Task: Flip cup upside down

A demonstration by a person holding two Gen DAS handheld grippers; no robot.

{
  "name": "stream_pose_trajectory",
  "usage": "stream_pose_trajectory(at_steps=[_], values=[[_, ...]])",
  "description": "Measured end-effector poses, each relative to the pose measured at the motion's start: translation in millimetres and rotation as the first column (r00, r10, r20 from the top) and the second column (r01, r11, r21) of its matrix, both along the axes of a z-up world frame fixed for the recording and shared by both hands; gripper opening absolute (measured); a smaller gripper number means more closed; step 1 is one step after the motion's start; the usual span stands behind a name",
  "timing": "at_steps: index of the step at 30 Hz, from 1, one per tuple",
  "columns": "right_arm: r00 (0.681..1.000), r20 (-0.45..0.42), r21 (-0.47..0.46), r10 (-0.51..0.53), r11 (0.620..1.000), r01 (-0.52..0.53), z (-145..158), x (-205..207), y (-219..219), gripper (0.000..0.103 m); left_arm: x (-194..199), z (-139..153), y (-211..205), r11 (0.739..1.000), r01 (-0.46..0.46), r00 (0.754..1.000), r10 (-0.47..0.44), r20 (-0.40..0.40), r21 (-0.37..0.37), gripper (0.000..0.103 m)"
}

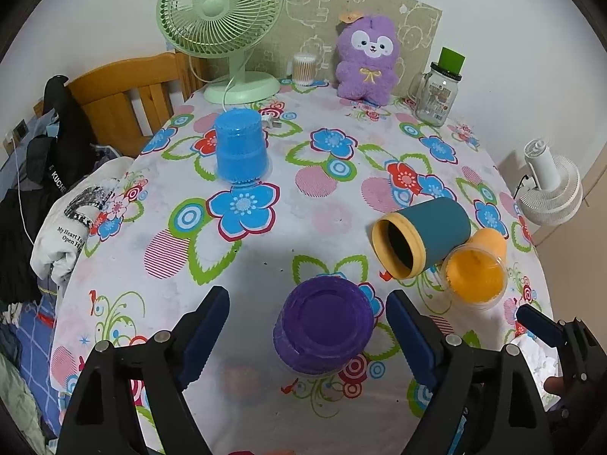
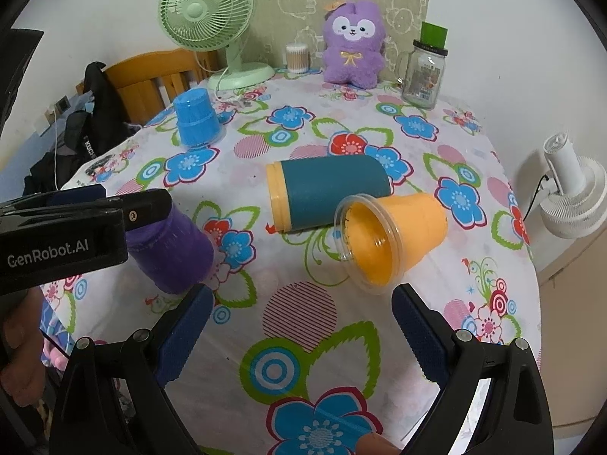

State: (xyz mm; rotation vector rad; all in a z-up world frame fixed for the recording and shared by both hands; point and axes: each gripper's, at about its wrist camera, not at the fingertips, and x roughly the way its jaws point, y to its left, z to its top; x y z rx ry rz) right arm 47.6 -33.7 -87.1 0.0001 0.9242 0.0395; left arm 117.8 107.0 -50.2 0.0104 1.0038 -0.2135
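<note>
A purple cup [image 1: 322, 326] stands upside down on the flowered tablecloth, between the open fingers of my left gripper [image 1: 309, 337], apart from both pads. It also shows in the right wrist view [image 2: 170, 250], partly behind the left gripper's body. A blue cup [image 1: 241, 146] stands upside down further back left. A teal cup with a yellow rim [image 1: 421, 237] and an orange cup [image 1: 476, 275] lie on their sides, touching. My right gripper [image 2: 303, 330] is open and empty, just short of the orange cup [image 2: 390, 235].
A green fan [image 1: 220, 11], a cotton-swab jar [image 1: 303, 68], a purple plush toy [image 1: 366, 57] and a glass jar [image 1: 436, 91] stand along the table's back edge. A wooden chair [image 1: 125, 94] with clothes is at the left. A white fan [image 1: 550, 185] stands on the right.
</note>
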Motion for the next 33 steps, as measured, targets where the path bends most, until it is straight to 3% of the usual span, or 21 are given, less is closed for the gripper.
stream_pose_trajectory(at_steps=[14, 33], values=[[0.997, 0.071, -0.013, -0.006, 1.0, 0.007, 32.0, -2.7, 16.4, 0.097, -11.9, 23.2, 22.7, 0.998, -0.006, 0.999, 0.009, 0.054, -0.063, 0.089], [0.962, 0.272, -0.07, -0.014, 0.997, 0.034, 89.8, -16.8, 51.5, 0.097, -34.6, 64.7, 67.2, 0.988, -0.048, 0.975, 0.077, 0.207, -0.145, 0.099]])
